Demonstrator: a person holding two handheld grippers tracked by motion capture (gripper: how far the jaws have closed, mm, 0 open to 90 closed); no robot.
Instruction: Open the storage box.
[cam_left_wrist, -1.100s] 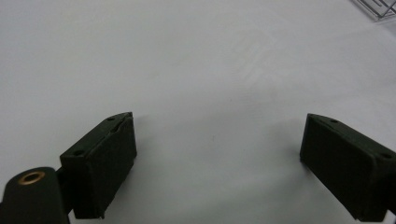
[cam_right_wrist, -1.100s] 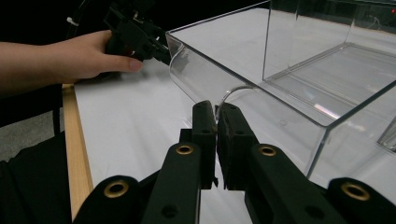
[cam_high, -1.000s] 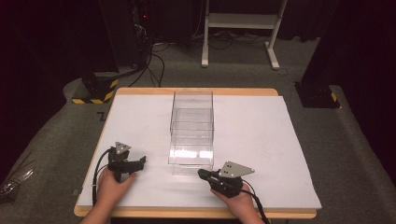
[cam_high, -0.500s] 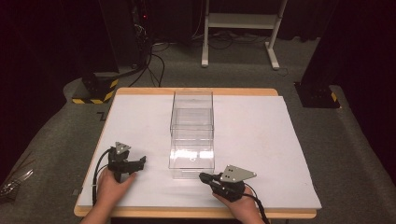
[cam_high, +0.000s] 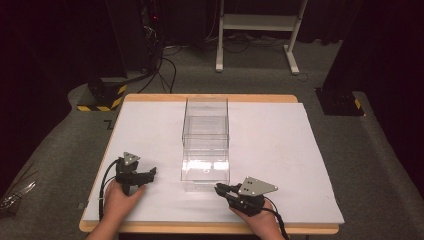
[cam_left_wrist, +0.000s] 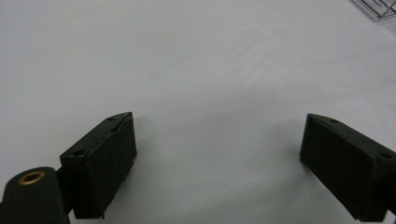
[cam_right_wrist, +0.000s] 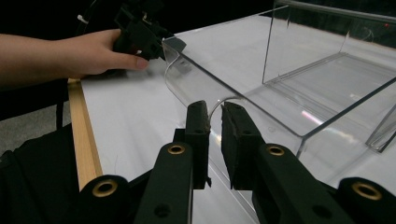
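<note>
Pulled toward the table's near edge since the earlier frames, the clear drawer now juts from the front of its clear case at mid-table. Right gripper straddles the drawer's front lip, its 2 jaws just easing apart (a narrow gap shows), likely letting go. Left gripper rests on the white sheet, jaws spread wide, empty.

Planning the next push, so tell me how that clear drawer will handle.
The clear drawer looks stiff and thin-walled, so it should slide rather than flex. Its glossy wall is probably slippery for the right gripper, whose jaws have just been opening with that wall between them. The clear cabinet around it seems light and may shift too.
</note>
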